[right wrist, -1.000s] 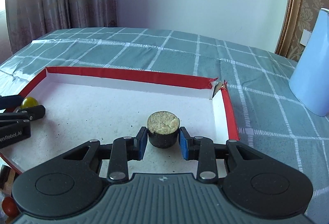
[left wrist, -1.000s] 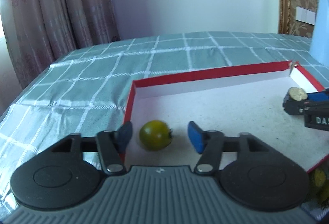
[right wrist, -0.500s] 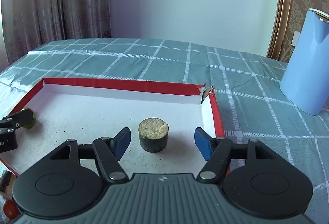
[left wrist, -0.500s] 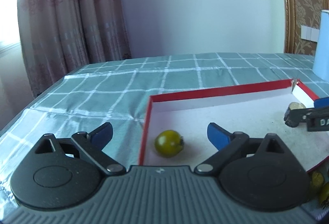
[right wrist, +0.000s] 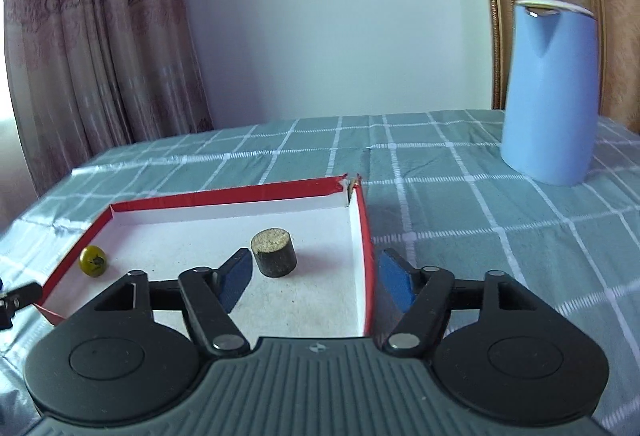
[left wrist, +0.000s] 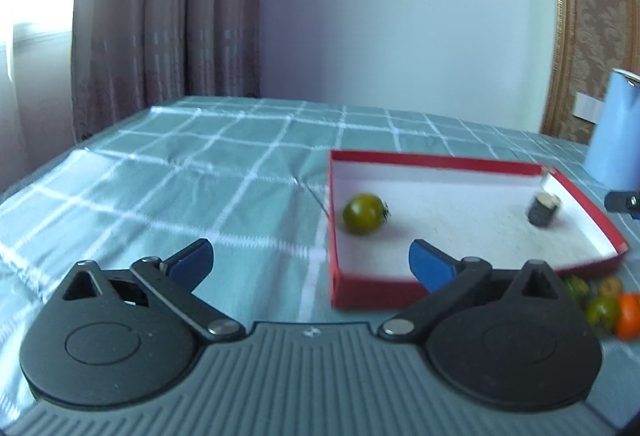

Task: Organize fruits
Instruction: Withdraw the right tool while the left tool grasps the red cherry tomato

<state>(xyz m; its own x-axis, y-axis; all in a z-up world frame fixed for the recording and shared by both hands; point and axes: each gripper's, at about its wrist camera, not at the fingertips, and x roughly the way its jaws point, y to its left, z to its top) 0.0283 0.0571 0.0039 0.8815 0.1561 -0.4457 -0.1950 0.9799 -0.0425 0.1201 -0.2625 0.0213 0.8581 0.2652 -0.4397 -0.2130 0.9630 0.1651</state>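
A red box with a white inside (left wrist: pixel 436 157) (right wrist: pixel 224 193) lies on the checked tablecloth. A green tomato (left wrist: pixel 363 213) (right wrist: pixel 93 260) sits in its left part. A dark cylinder with a tan top (left wrist: pixel 543 209) (right wrist: pixel 274 253) stands in its right part. My left gripper (left wrist: pixel 310 262) is open and empty, pulled back in front of the box's left front corner. My right gripper (right wrist: pixel 316 278) is open and empty, straddling the box's right wall just behind the cylinder.
Several small fruits, green and orange (left wrist: pixel 610 310), lie on the cloth in front of the box's right corner. A tall blue jug (right wrist: pixel 550 91) (left wrist: pixel 616 127) stands at the back right. Curtains and a wall are behind the table.
Both grippers opened and let go, the left of the green tomato, the right of the cylinder. Both have pulled back and lifted away from the box.
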